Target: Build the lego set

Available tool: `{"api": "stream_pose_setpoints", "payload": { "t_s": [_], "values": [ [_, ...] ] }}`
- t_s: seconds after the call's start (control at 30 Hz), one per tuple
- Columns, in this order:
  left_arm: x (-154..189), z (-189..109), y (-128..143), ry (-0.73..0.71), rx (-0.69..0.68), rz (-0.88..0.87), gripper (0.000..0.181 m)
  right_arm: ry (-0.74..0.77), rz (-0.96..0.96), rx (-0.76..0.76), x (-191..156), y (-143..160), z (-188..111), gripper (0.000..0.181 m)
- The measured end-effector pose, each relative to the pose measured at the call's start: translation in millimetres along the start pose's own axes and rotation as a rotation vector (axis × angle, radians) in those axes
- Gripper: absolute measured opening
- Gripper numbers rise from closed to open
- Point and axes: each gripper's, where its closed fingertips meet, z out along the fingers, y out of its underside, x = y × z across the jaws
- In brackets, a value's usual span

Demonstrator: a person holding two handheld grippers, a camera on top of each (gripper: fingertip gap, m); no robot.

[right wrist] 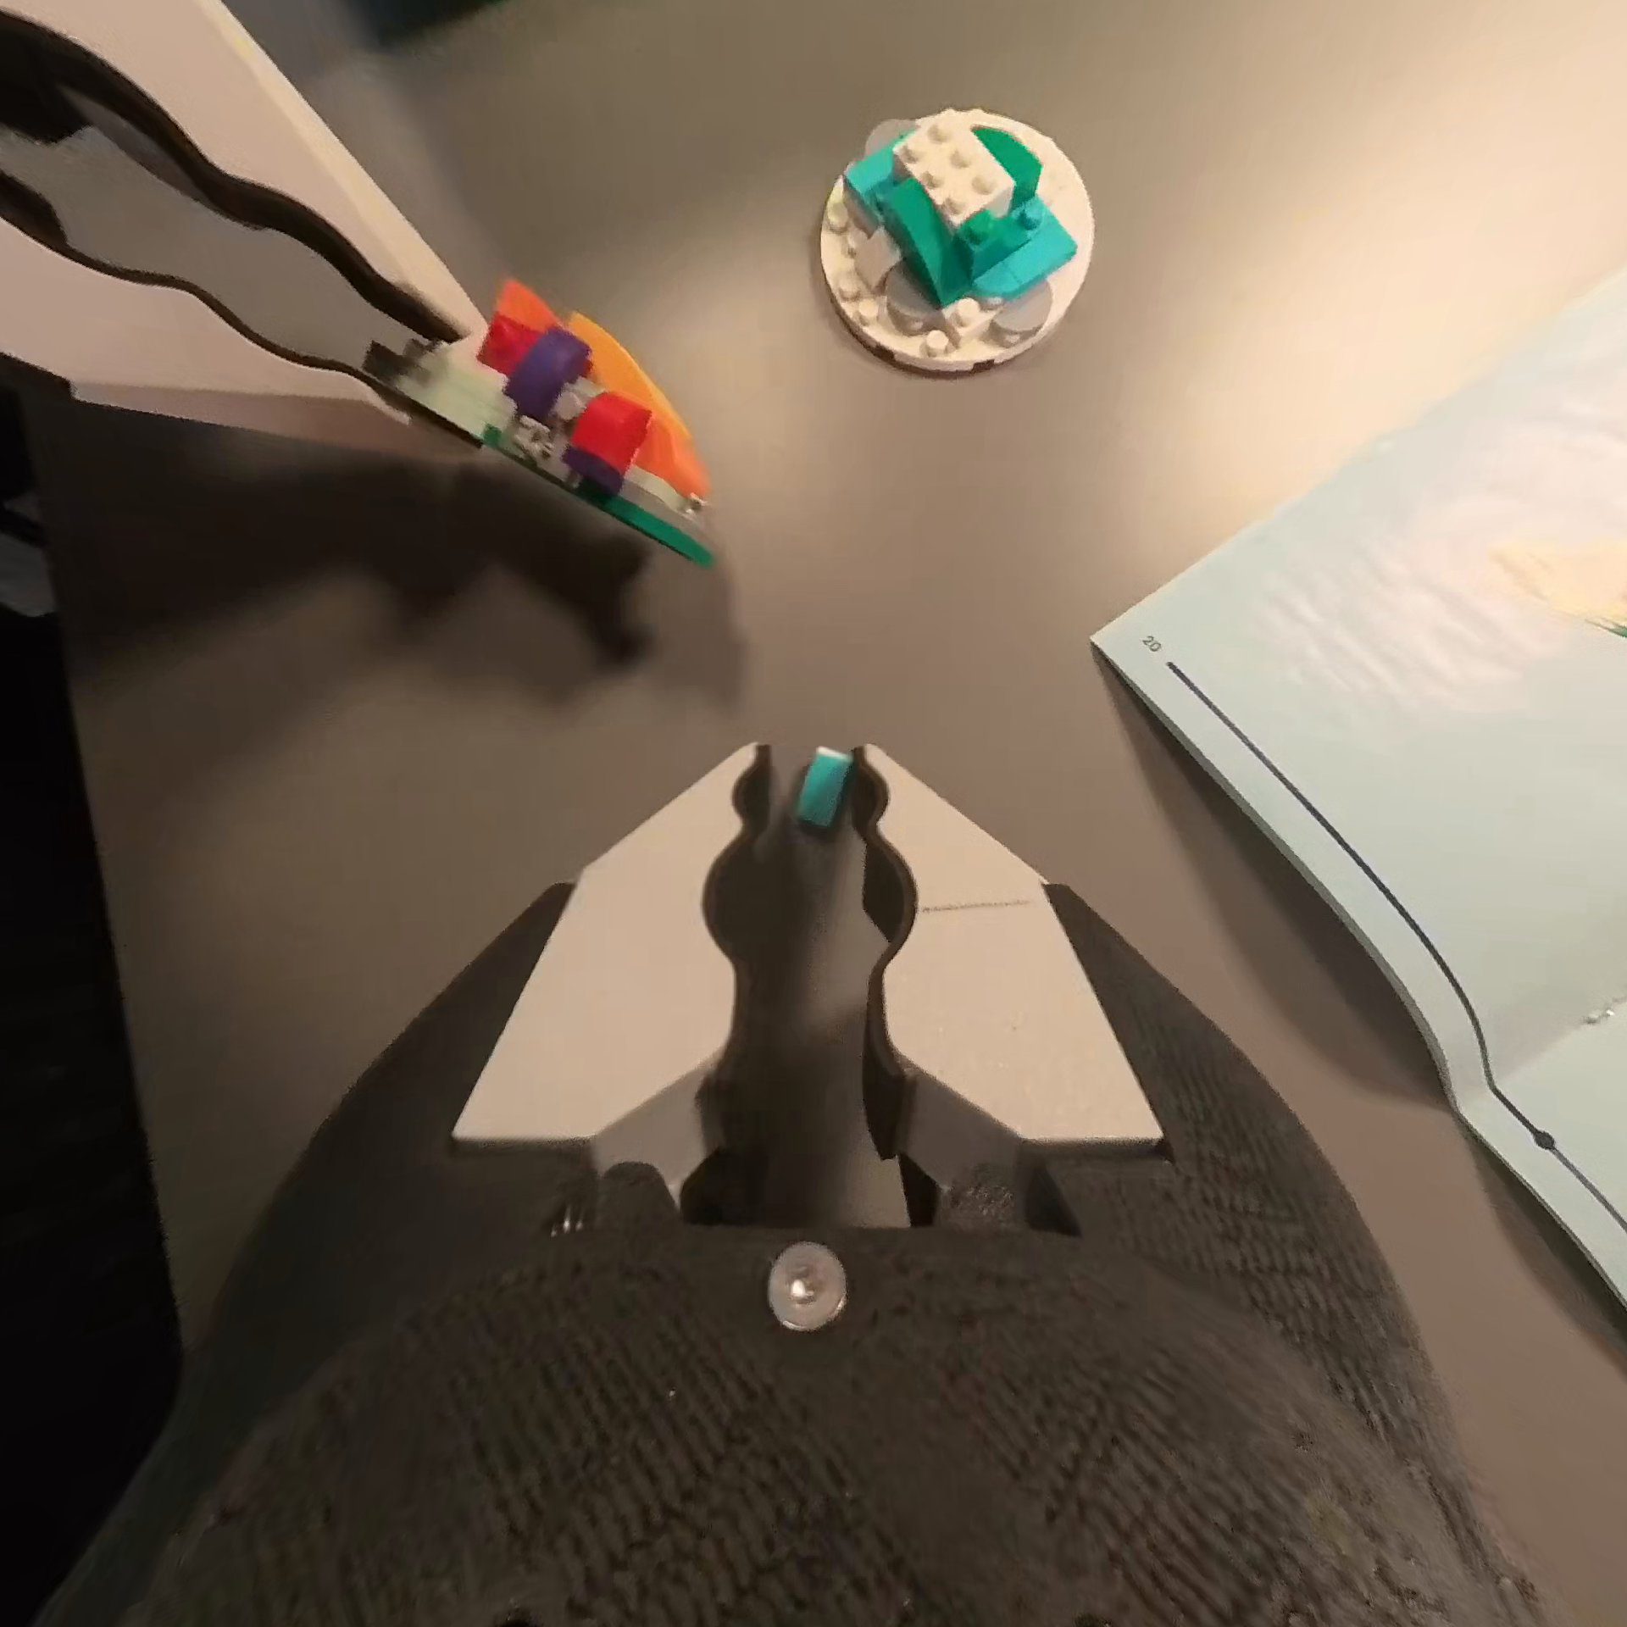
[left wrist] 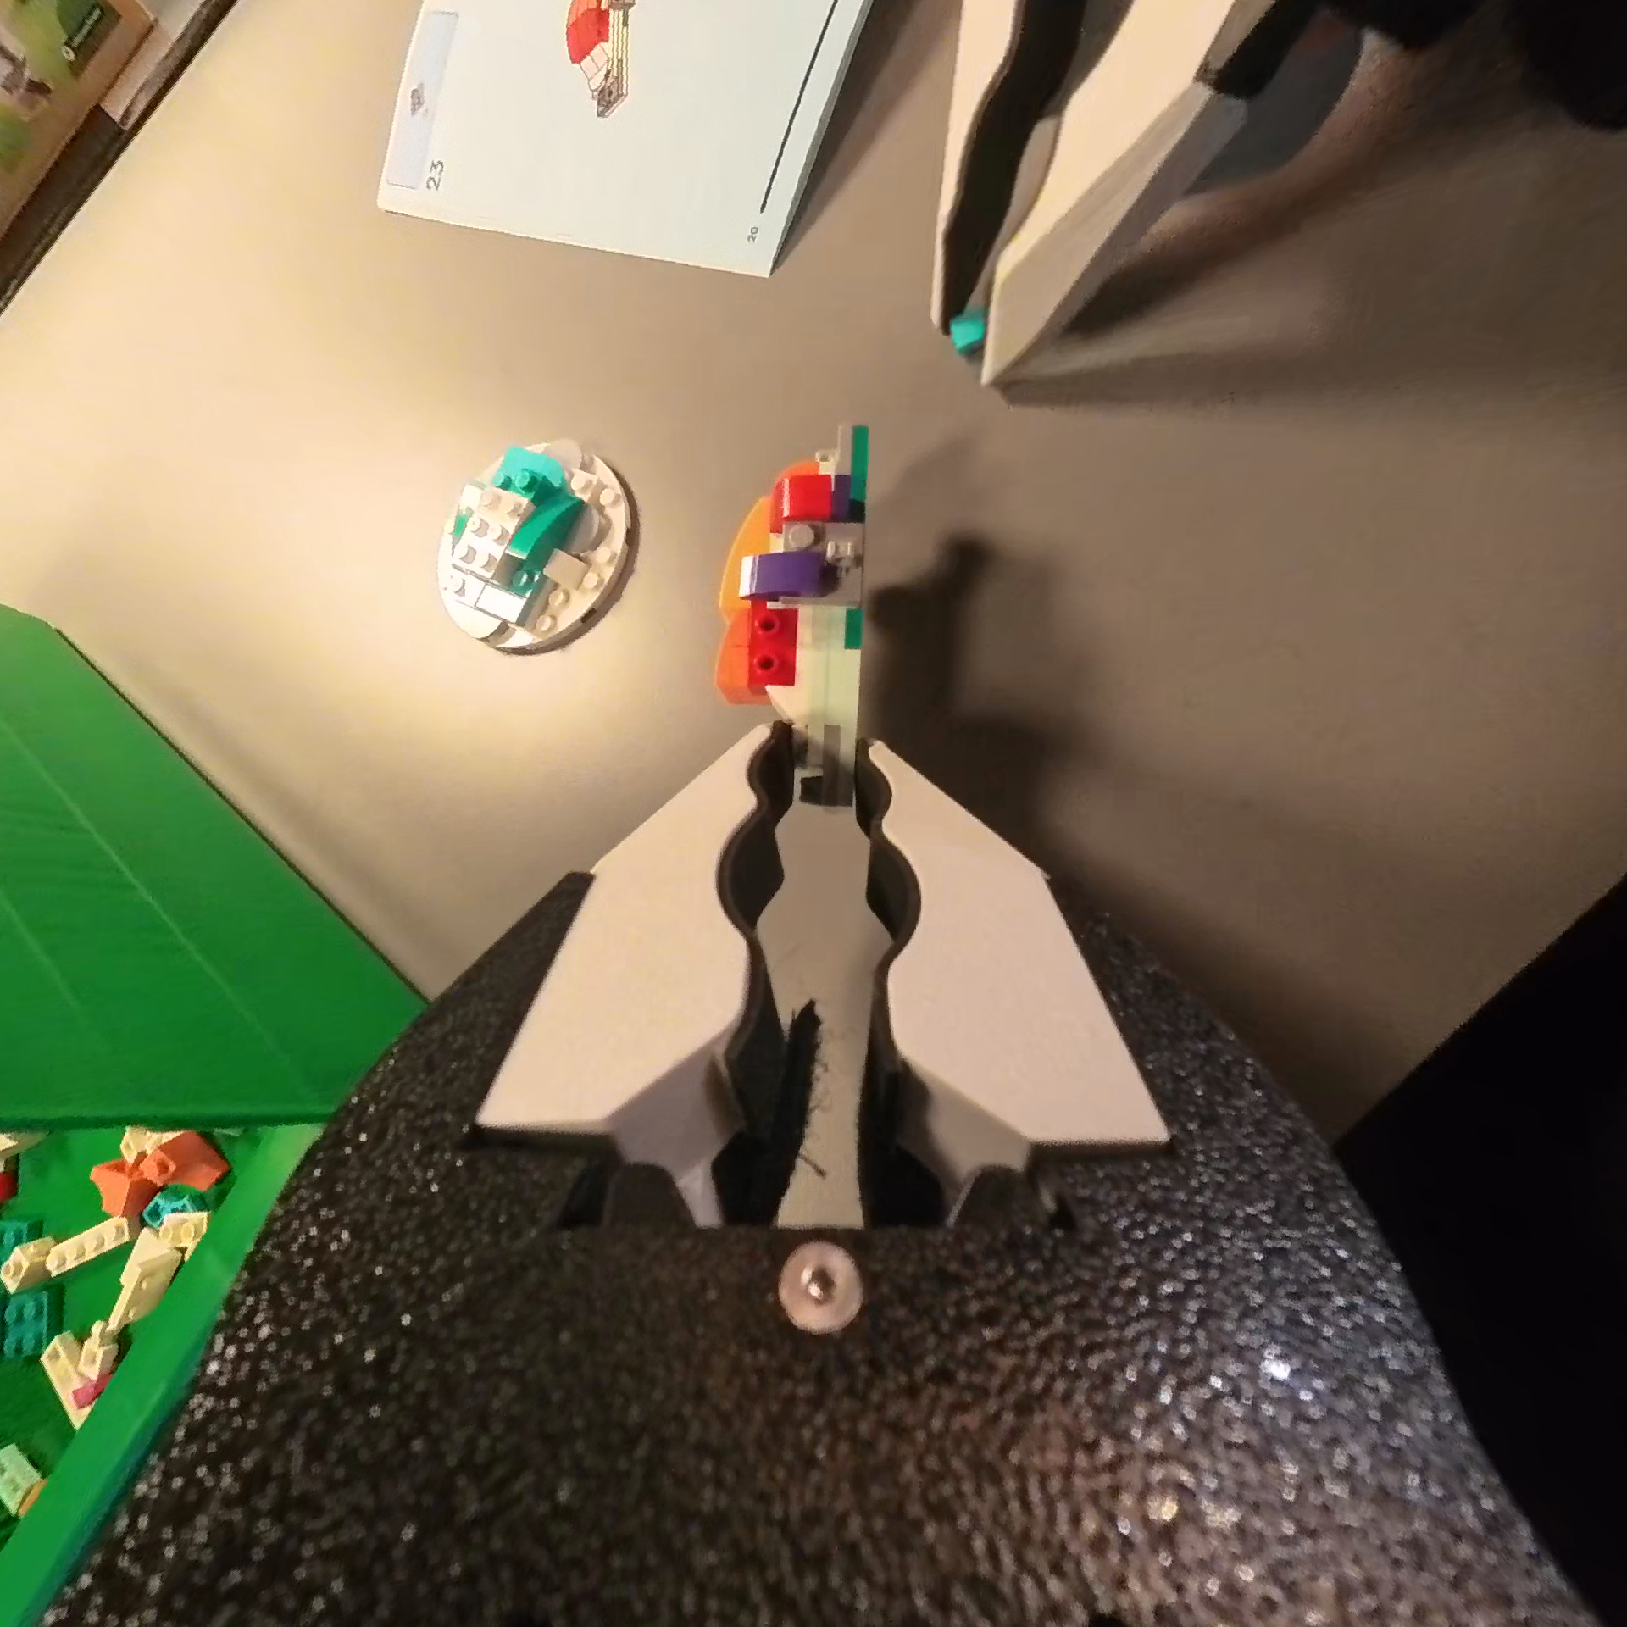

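Observation:
My left gripper (left wrist: 823, 748) is shut on the end of a flat lego model (left wrist: 806, 581) of red, orange, purple, white and green pieces, held edge-on above the table. It also shows in the right wrist view (right wrist: 581, 414) at upper left, held by the left gripper (right wrist: 414, 352). My right gripper (right wrist: 814, 757) is shut on a small teal brick (right wrist: 820, 788) above the table. In the left wrist view the right gripper (left wrist: 973, 321) is at upper right with the teal brick (left wrist: 967, 330) at its tip. A round white base with teal and white bricks (left wrist: 533, 546) (right wrist: 955, 233) lies on the table.
An open instruction booklet (left wrist: 616, 123) (right wrist: 1426, 704) lies on the grey-brown table. A green tray (left wrist: 132, 924) at left holds several loose bricks (left wrist: 97, 1233). A box (left wrist: 53, 97) sits at the far upper left corner. Left tips to right tips: about 11 cm.

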Motion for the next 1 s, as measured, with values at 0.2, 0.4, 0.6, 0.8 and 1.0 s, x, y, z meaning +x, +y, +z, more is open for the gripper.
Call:
{"api": "stream_pose_setpoints", "payload": {
  "t_s": [0.2,0.4,0.6,0.8,1.0],
  "values": [
    [0.4,0.2,-0.6,0.005,-0.001,0.007,0.011,-0.026,-0.126,-0.009,-13.8,2.2,-4.7,0.048],
    [9.1,2.5,-5.0,0.036,0.000,0.056,0.011,0.017,-0.353,0.125,-32.3,-23.9,-11.5,0.049],
    [24.4,2.7,-11.6,0.074,0.007,0.148,0.011,0.036,-0.580,0.144,-47.3,-33.8,-7.2,0.043],
    [29.4,-10.8,-25.6,0.093,0.086,0.146,0.011,0.047,-0.680,0.143,-45.1,-27.9,-4.6,0.023],
    [30.3,-26.8,-41.8,0.139,0.219,0.102,0.011,-0.071,-0.587,0.286,-50.5,-33.6,-14.8,0.023]
  ]
}}
